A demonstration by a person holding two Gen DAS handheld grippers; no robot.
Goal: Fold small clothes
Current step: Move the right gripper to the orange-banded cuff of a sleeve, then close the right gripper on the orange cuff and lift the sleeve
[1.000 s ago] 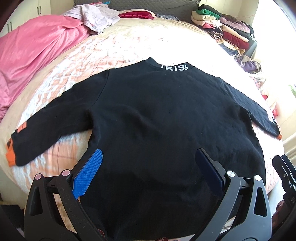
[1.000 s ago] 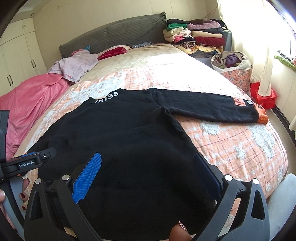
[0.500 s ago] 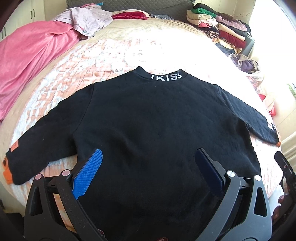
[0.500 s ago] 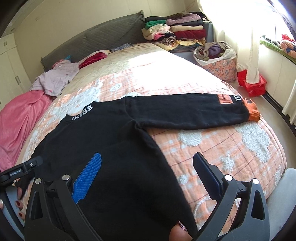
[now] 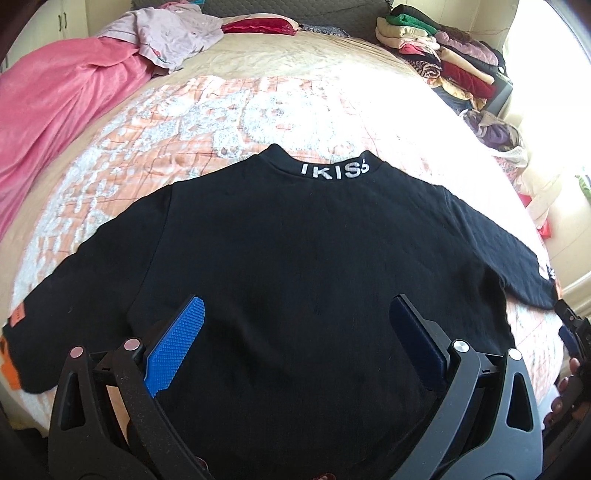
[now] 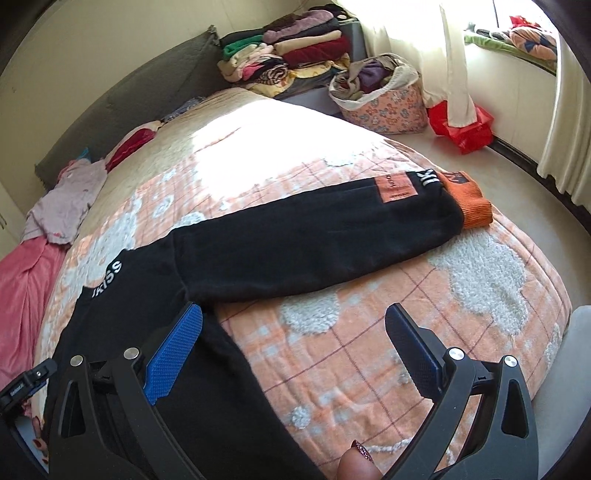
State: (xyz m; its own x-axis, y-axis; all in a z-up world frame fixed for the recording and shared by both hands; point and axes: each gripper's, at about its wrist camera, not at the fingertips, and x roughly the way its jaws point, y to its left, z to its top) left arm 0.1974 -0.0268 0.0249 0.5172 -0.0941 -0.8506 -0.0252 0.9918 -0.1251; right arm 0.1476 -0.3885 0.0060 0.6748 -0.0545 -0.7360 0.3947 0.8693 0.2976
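A black sweatshirt (image 5: 295, 258) with white collar lettering lies flat, back up, on the bed, both sleeves spread out. Its right sleeve (image 6: 314, 236) ends in an orange cuff (image 6: 471, 205) near the bed's right edge. My left gripper (image 5: 295, 325) is open and empty above the sweatshirt's lower body. My right gripper (image 6: 295, 332) is open and empty, over the sweatshirt's right side edge and the bedspread below the right sleeve. The left sleeve's orange cuff (image 5: 9, 373) shows at the far left.
The bed has an orange and white quilt (image 6: 369, 350). A pink blanket (image 5: 55, 92) lies at the left, a lilac garment (image 5: 166, 33) near the headboard. Stacked folded clothes (image 6: 288, 59) and a floral basket (image 6: 384, 99) stand beyond the bed's right side.
The right gripper has swung right, from over the body toward the right sleeve and bed edge. The left gripper has shifted to centre on the sweatshirt. Both stay open.
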